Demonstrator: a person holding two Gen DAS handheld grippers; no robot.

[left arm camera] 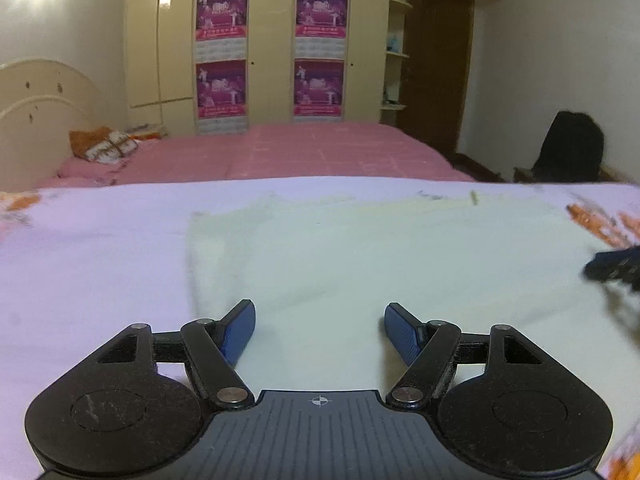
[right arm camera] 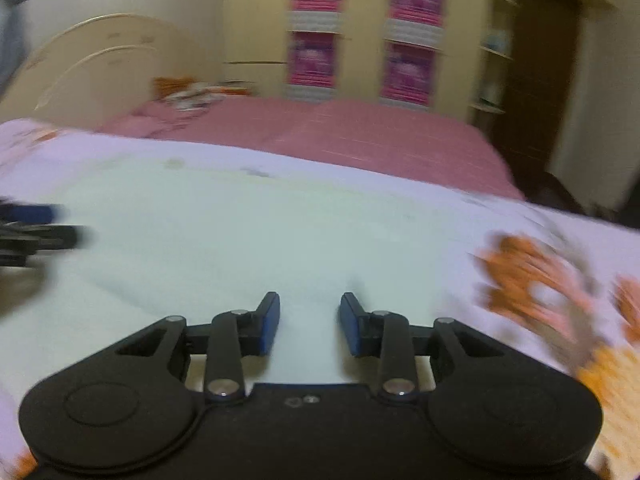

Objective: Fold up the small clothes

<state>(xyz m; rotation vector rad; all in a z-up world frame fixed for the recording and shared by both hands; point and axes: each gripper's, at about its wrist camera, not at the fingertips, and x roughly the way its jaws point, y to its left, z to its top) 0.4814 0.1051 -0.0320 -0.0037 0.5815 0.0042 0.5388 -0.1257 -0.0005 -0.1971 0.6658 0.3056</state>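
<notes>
Two beds fill the room: a far one under a pink cover [left arm camera: 320, 148], backed by a cream wardrobe [left arm camera: 264, 40] hung with four magenta posters [left arm camera: 222, 12], and a near one spread with a pale lilac sheet [left arm camera: 92, 264] printed with orange flowers at its edges. On that sheet lies the pale cream garment [left arm camera: 380, 248], spread flat, its left edge running down toward the left gripper [left arm camera: 320, 326] and its far edge close to where the lilac sheet ends. The left gripper hovers low over the near part of the garment with its blue-padded fingers [left arm camera: 240, 328] spread wide, holding nothing; the cloth lies beneath and ahead of the gap between them, and the left pad sits just inside the garment's left edge. In the right wrist view, which is blurred, the right gripper [right arm camera: 310, 322] is also over the near part of the garment, its fingers [right arm camera: 270, 322] parted less widely, with only bare cloth between them and nothing grasped; whether the tips touch the fabric cannot be told. Each gripper shows as a dark blur at the edge of the other's view. Smaller things: an orange-and-white pillow [left arm camera: 106, 144] at the pink bed's head and a black bag [left arm camera: 572, 148] by the right wall.
</notes>
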